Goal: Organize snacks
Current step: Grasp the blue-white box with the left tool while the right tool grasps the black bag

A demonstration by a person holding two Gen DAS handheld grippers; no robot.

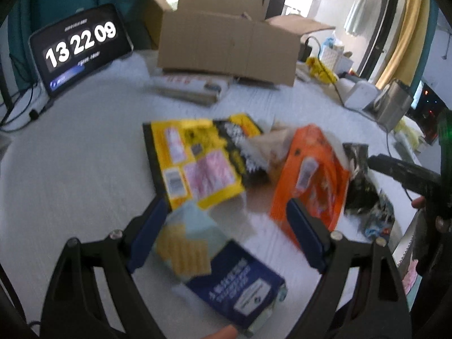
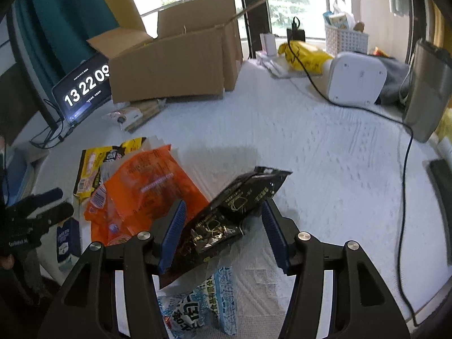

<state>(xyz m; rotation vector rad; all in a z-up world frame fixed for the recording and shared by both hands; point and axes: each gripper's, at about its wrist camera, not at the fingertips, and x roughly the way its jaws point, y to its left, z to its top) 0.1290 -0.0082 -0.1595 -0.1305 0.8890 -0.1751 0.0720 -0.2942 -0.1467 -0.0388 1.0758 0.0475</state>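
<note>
- Nearest your left gripper (image 1: 226, 234), the blue cracker packet (image 1: 226, 276) lay flat on the desk (image 1: 70, 169), at the near edge of the snack pile. It looked light and crinkly with brittle contents, so a gentle pinch across its narrow width would have suited it.
- Your left gripper stood wide, its pads apart from the packet and holding nothing; it pointed steeply down over it.
- Your right gripper (image 2: 223, 231) was also angled steeply down, jaws part open around the black foil pouch (image 2: 234, 212). The pouch leaned on the orange bag (image 2: 141, 197); I could not tell whether the pads touched it. Foil like that is probably slippery and soft, so take it by a flat sealed edge.
- Below it lay a pale blue printed packet (image 2: 203, 305).
- Beyond the orange bag sat the yellow bag (image 1: 192, 158).
- Farther still, well behind the orange bag, the open cardboard box (image 1: 226, 48) stood beside the clock tablet (image 1: 82, 48).
</note>
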